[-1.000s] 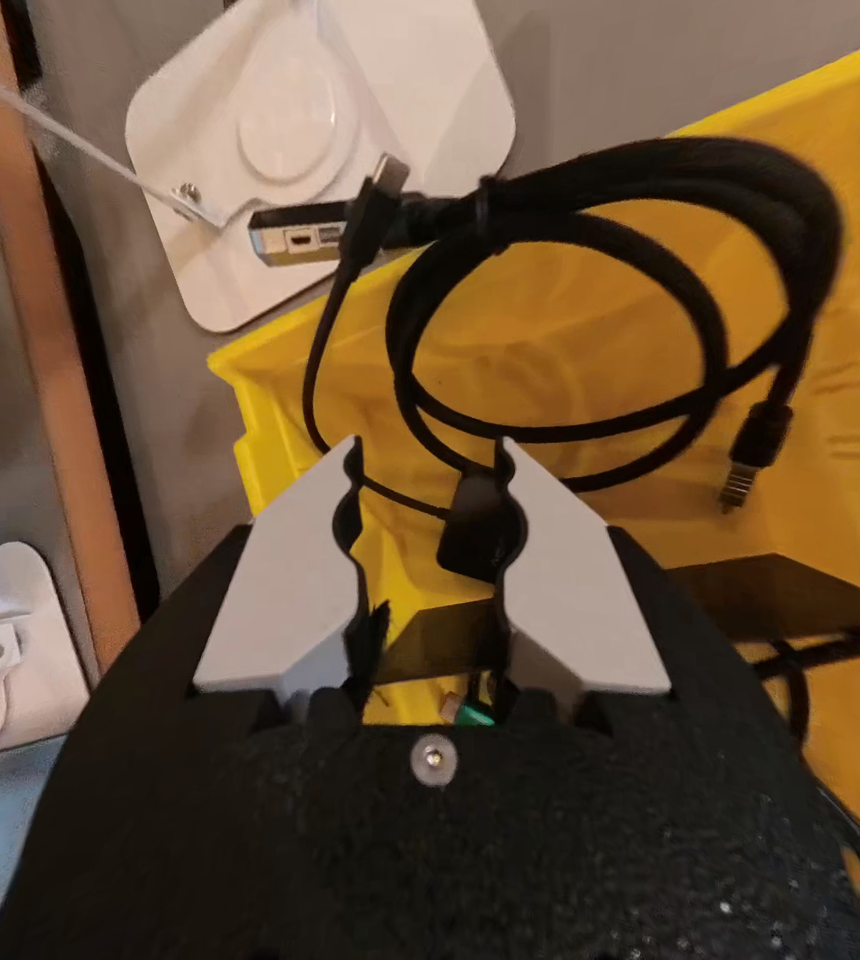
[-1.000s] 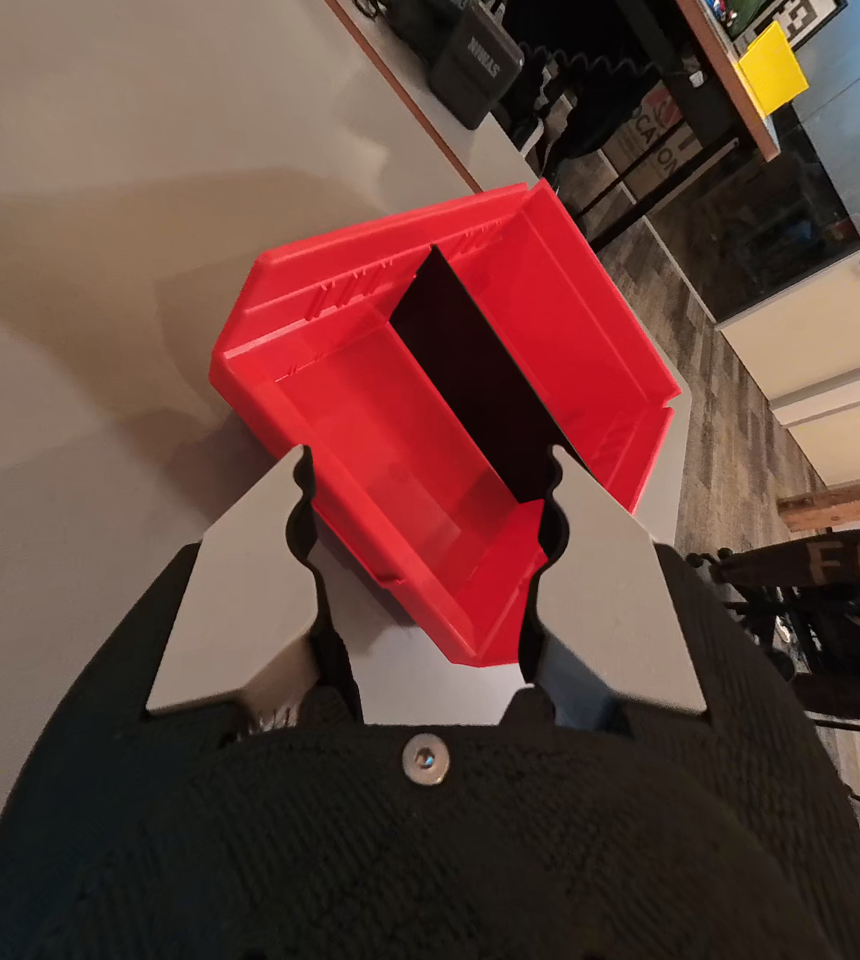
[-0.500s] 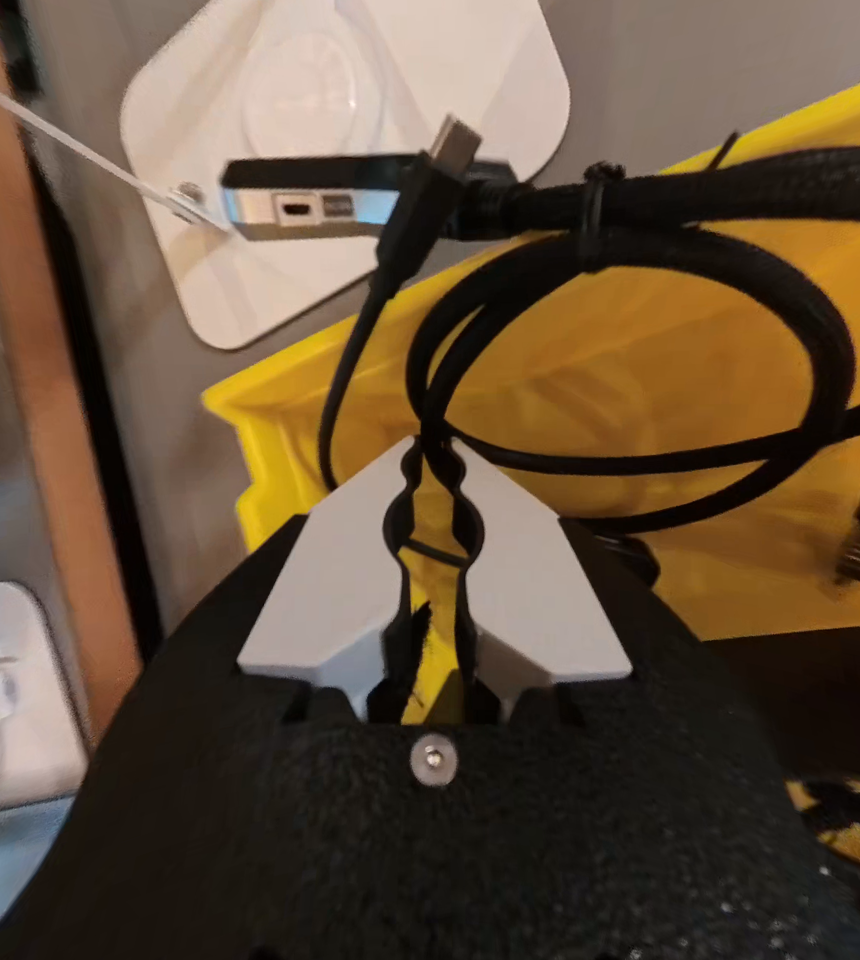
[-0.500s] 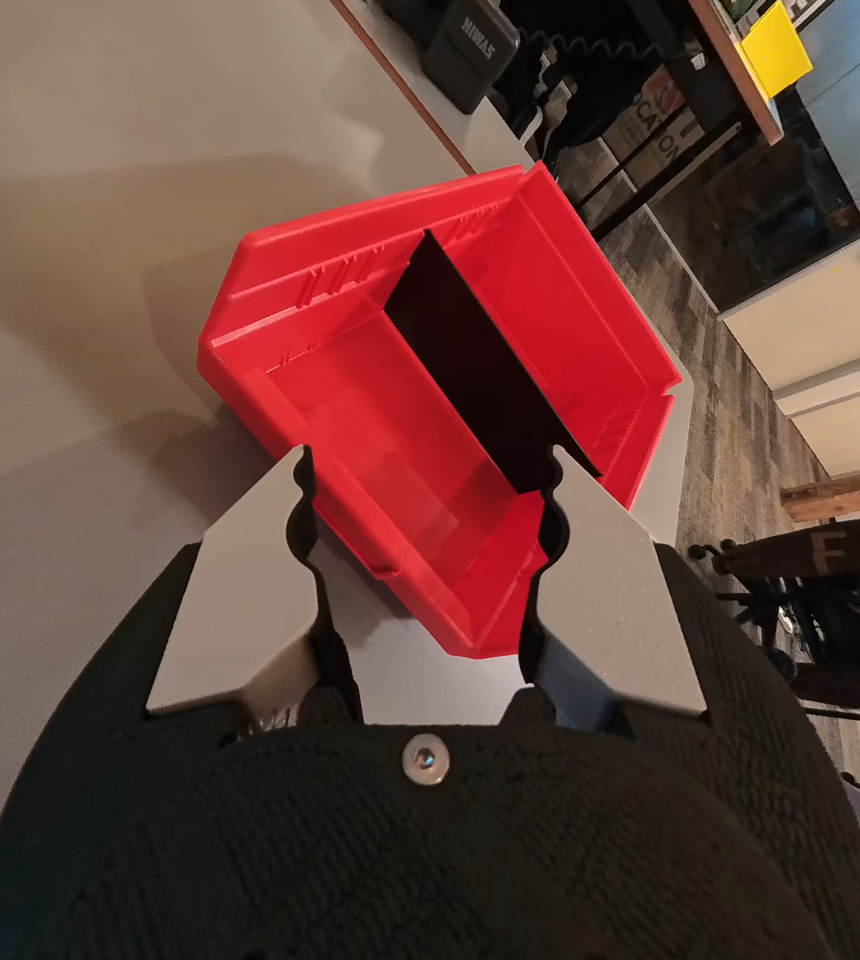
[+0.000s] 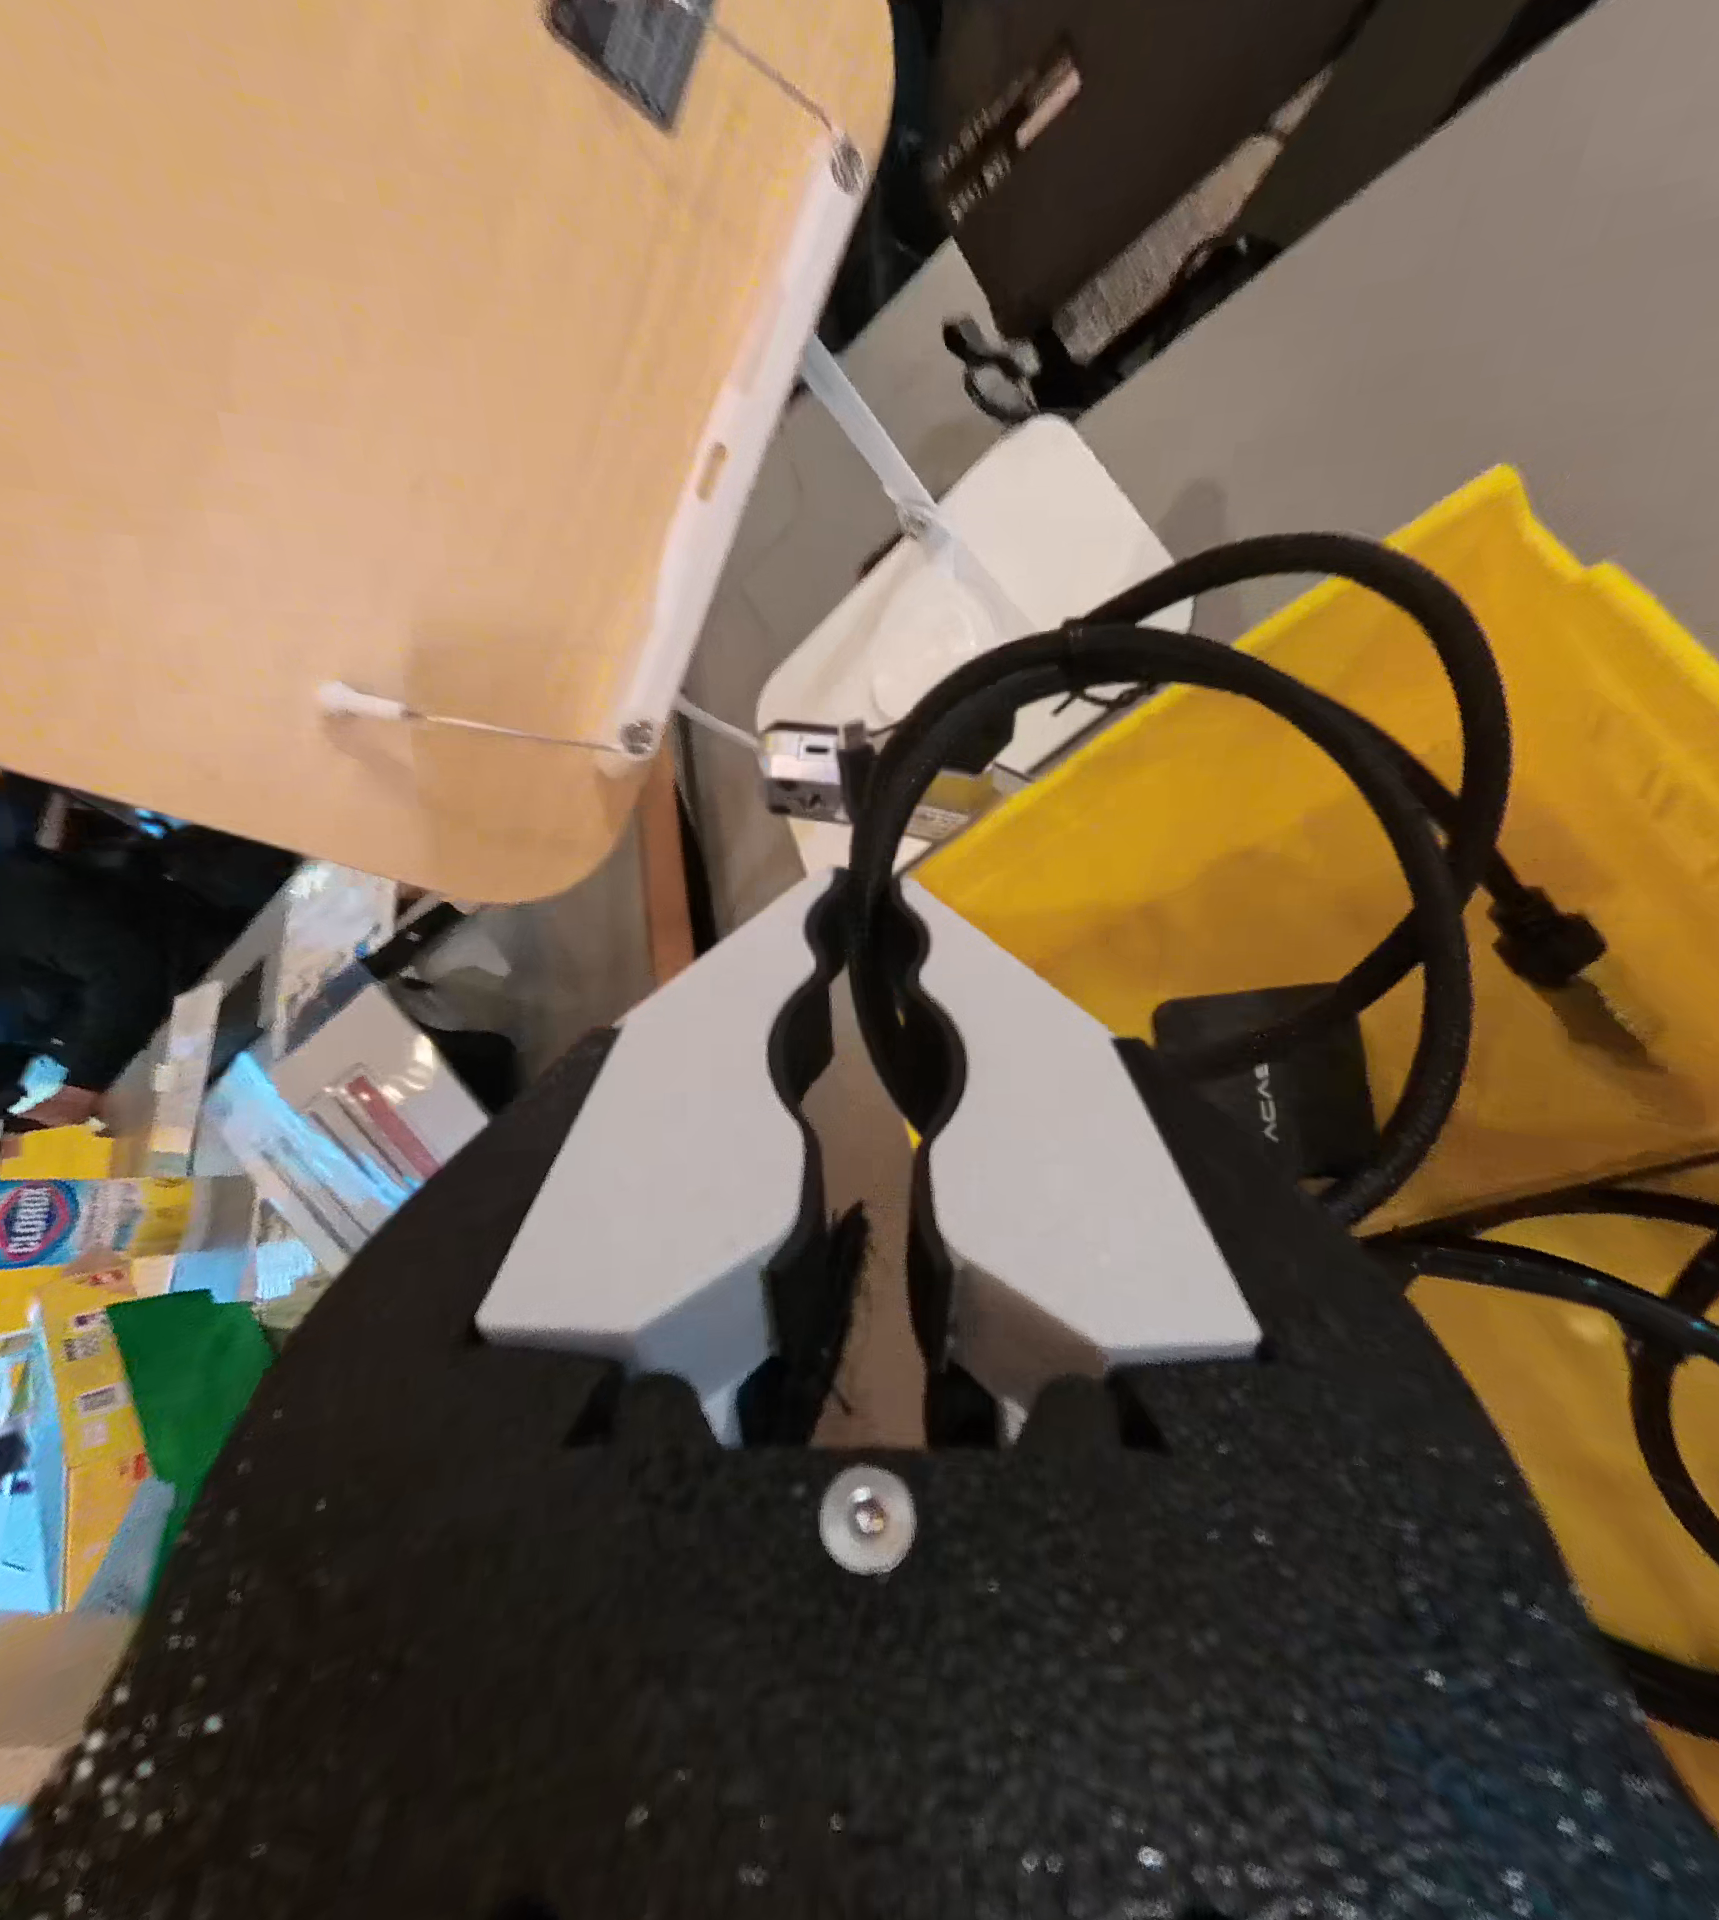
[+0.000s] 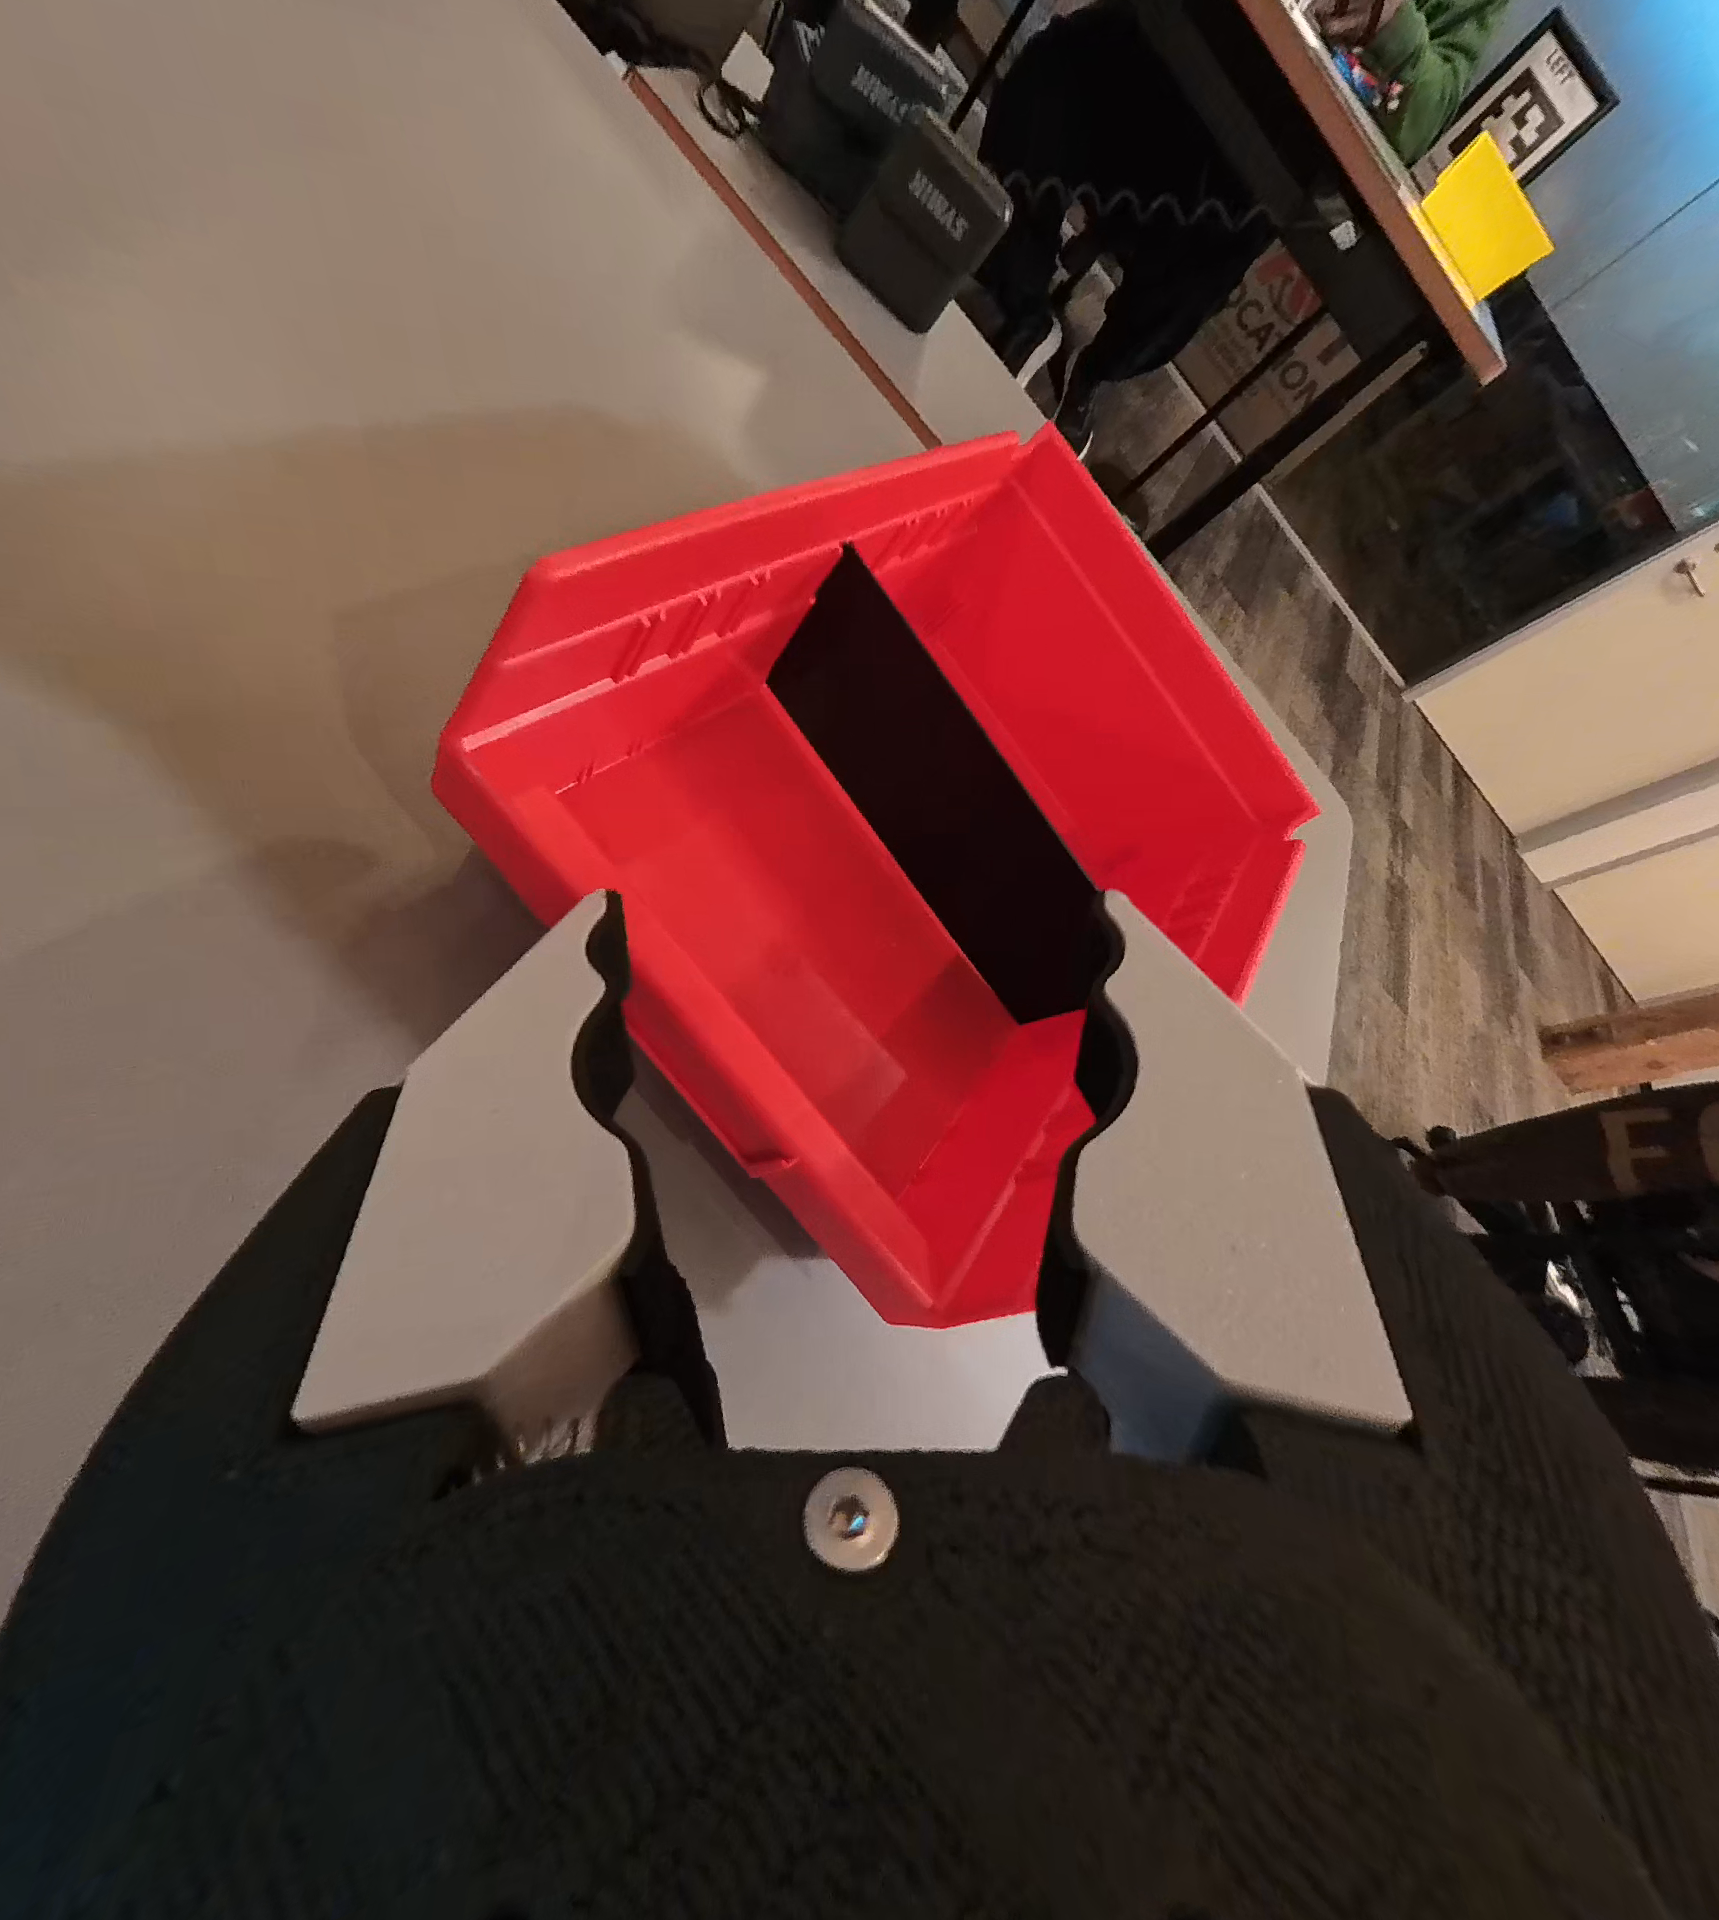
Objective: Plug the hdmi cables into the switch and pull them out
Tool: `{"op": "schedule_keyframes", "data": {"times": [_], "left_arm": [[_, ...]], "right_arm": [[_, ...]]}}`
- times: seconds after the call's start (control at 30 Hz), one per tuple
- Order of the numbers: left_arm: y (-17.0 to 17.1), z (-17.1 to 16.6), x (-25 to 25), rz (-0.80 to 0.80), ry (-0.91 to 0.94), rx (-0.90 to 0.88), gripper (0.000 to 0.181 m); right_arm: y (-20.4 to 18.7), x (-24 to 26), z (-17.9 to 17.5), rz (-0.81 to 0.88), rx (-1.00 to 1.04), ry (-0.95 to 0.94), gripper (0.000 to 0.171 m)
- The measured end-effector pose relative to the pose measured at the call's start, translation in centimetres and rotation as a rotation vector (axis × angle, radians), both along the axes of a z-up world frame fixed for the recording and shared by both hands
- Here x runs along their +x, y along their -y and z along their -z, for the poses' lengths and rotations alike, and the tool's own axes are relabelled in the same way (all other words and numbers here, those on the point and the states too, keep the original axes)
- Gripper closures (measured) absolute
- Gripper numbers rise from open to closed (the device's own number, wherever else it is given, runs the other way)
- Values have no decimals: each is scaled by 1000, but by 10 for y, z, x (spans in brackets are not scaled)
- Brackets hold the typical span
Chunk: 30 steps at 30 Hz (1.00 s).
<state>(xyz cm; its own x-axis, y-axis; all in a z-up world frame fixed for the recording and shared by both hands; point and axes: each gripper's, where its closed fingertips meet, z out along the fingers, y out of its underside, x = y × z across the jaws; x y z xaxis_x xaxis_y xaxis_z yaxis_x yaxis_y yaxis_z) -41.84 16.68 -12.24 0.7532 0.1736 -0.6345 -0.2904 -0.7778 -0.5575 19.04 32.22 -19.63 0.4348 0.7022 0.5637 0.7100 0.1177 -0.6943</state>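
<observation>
In the left wrist view, my left gripper (image 5: 867, 896) is shut on a coiled black braided HDMI cable (image 5: 1250, 649) and holds it up above the yellow bin (image 5: 1520, 790). A small silver switch (image 5: 805, 767) hangs at the far end of the coil, just beyond the fingertips. One loose HDMI plug (image 5: 1549, 943) dangles on the right. In the right wrist view, my right gripper (image 6: 860, 920) is open and empty over the near end of a red bin (image 6: 730, 545).
The red bin has a black divider (image 6: 938, 800) and stands on a grey table (image 6: 159, 416). The yellow bin holds a black box (image 5: 1270, 1091) and more black cables (image 5: 1665, 1403). A white pad (image 5: 1000, 561) lies behind it. A tan panel (image 5: 315, 364) looms at upper left. The left gripper's tips are roughly 65 cm from the right gripper's. Between my left fingertips and the tan panel (image 5: 315, 364) there is roughly 20 cm.
My left gripper has shut on the cable coil and lifted it out of the yellow bin, and the view has tilted upward. The right gripper has barely moved.
</observation>
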Motion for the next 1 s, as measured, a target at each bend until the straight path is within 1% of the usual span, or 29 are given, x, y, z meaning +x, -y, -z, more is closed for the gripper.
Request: {"op": "schedule_keyframes", "data": {"times": [0.13, 0.27, 0.4, 0.47, 0.57, 0.67, 0.77, 0.87, 1.0], "left_arm": [[-1, -37, 6, 23, -83, 124, 178], [-1, -87, 18, 53, -162, 285, 178], [-1, -138, 42, 103, -249, 430, 178], [-4, -159, 60, 147, -257, 493, 178], [-16, -173, 101, 256, -175, 542, 178], [-34, -168, 149, 386, -97, 518, 178], [-54, -148, 197, 513, -25, 473, 178], [-75, -117, 243, 625, 79, 438, 179], [-101, -61, 292, 715, 198, 365, 178]], "right_arm": [[1, 2, -5, -3, 7, -16, 84], [1, 4, -7, -1, 10, -27, 84], [2, 4, -10, -2, 15, -36, 84], [2, 4, -11, -4, 19, -40, 84], [3, 4, -13, -5, 24, -43, 84], [4, 4, -14, -6, 29, -46, 84], [4, 4, -16, -9, 34, -50, 84], [6, 3, -19, -16, 41, -52, 84], [8, 2, -22, -26, 48, -62, 84]]}}
